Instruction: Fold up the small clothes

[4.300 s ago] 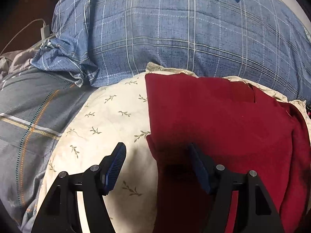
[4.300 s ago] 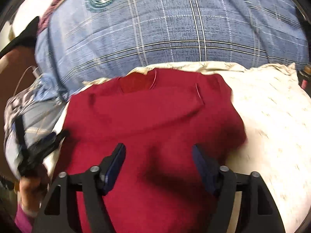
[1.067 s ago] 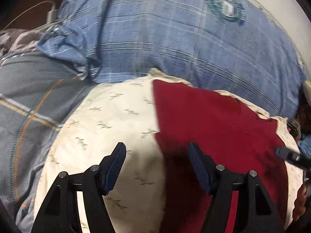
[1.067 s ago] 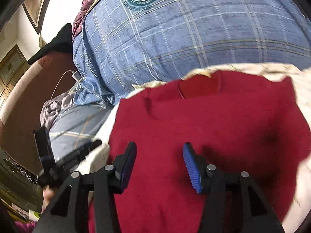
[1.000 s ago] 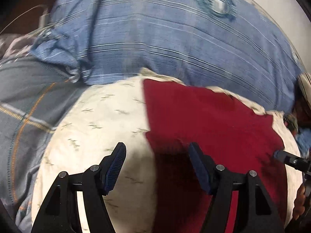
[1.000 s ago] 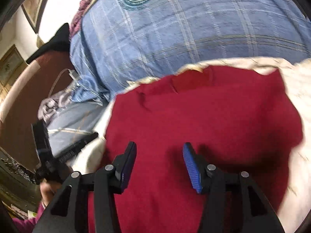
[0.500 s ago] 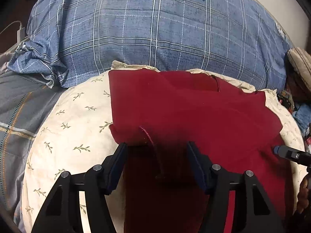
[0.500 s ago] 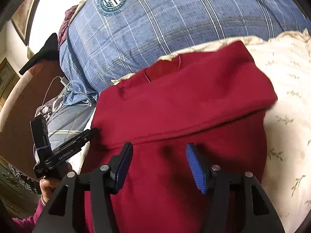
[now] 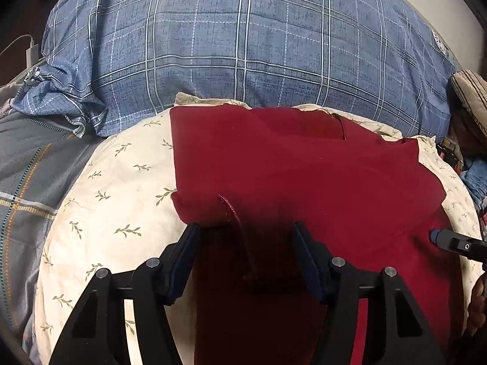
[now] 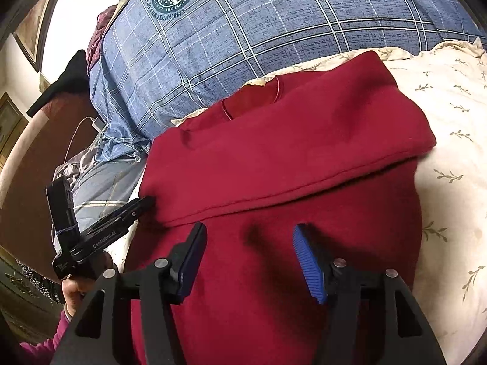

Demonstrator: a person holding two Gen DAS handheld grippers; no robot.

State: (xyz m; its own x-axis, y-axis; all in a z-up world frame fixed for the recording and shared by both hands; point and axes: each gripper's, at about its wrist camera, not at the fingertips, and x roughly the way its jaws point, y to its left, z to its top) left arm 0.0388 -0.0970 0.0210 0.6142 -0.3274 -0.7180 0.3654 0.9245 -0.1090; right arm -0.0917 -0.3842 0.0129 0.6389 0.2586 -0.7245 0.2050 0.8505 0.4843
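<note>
A dark red shirt [image 9: 289,167] lies on a cream leaf-print pillow [image 9: 121,188], its lower part folded up over the top, hem across the middle [image 10: 304,188]. My left gripper [image 9: 245,237] is open, its jaws straddling the shirt's near fold with a raised hem edge between them. My right gripper [image 10: 248,243] is open and empty just above the shirt's lower part. The left gripper shows in the right wrist view [image 10: 146,203] at the shirt's left edge. One right gripper fingertip [image 9: 438,238] shows in the left wrist view.
A blue plaid duvet [image 9: 243,45] with a round crest bulges behind the pillow. A grey plaid sheet [image 9: 27,167] lies to the left. A white charger and cable [image 10: 94,123] rest by the wooden headboard. Clutter sits at the right edge [image 9: 465,115].
The shirt's lower part has been folded up over its top since a second ago. In the last half second both grippers stayed open and nearly still over the shirt.
</note>
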